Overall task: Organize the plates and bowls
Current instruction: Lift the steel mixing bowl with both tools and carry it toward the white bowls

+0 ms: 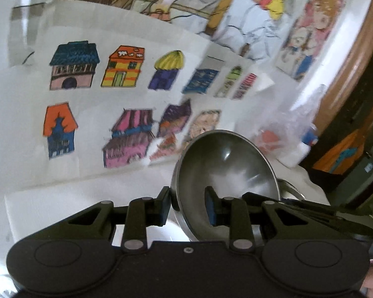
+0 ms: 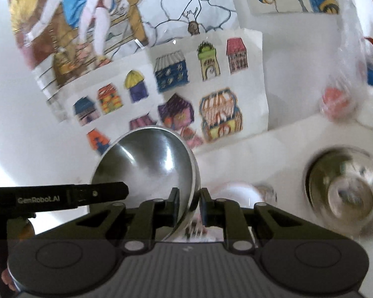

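Observation:
A shiny steel bowl [image 1: 226, 168] is held tilted above the white table, its hollow facing both cameras. My left gripper [image 1: 187, 207] has its jaws on either side of the bowl's left rim, with a gap at the right pad. My right gripper [image 2: 190, 206] is shut on the bowl's [image 2: 149, 164] right rim. The left gripper's finger [image 2: 69, 196] reaches into the bowl from the left in the right wrist view. A second steel bowl [image 2: 345, 191] stands on the table at the right, blurred. A white dish [image 2: 236, 193] lies just beyond my right gripper.
Colored children's drawings of houses [image 1: 116, 94] cover the wall behind the table. A clear plastic bag with a red item [image 2: 335, 99] and a white bottle with a blue cap [image 1: 303, 149] stand at the right. A wooden frame [image 1: 345, 74] edges the wall at the right.

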`<control>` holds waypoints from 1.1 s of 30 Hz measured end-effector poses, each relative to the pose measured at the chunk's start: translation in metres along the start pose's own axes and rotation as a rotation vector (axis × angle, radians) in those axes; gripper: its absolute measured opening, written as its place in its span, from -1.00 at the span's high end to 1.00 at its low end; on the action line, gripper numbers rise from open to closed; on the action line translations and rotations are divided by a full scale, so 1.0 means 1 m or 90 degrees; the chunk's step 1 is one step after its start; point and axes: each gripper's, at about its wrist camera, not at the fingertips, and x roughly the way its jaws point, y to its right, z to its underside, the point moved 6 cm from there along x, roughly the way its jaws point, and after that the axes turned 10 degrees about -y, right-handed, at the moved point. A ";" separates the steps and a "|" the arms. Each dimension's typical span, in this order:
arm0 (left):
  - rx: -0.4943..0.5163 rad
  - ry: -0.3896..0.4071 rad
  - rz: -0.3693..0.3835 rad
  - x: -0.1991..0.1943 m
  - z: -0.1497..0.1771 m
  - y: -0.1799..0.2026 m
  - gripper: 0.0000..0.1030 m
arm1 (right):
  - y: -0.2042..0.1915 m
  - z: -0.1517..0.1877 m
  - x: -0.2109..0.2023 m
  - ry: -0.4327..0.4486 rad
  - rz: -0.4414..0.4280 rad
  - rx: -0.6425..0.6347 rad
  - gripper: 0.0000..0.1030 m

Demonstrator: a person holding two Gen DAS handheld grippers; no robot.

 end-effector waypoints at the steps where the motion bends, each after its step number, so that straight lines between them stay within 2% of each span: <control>1: 0.000 -0.007 0.003 -0.004 0.007 0.003 0.41 | -0.001 0.009 -0.005 -0.008 0.000 0.000 0.63; 8: 0.007 -0.081 0.001 -0.027 0.070 0.018 0.41 | -0.005 0.070 -0.036 -0.073 0.008 0.003 0.62; 18: 0.034 -0.175 0.002 -0.036 0.147 0.032 0.41 | -0.006 0.130 -0.043 -0.166 0.026 0.009 0.62; 25: 0.034 -0.232 -0.016 -0.031 0.175 0.024 0.40 | -0.015 0.146 -0.035 -0.200 0.019 -0.009 0.58; 33: 0.038 -0.239 -0.031 -0.032 0.179 0.015 0.40 | -0.016 0.146 -0.024 -0.214 0.016 -0.013 0.56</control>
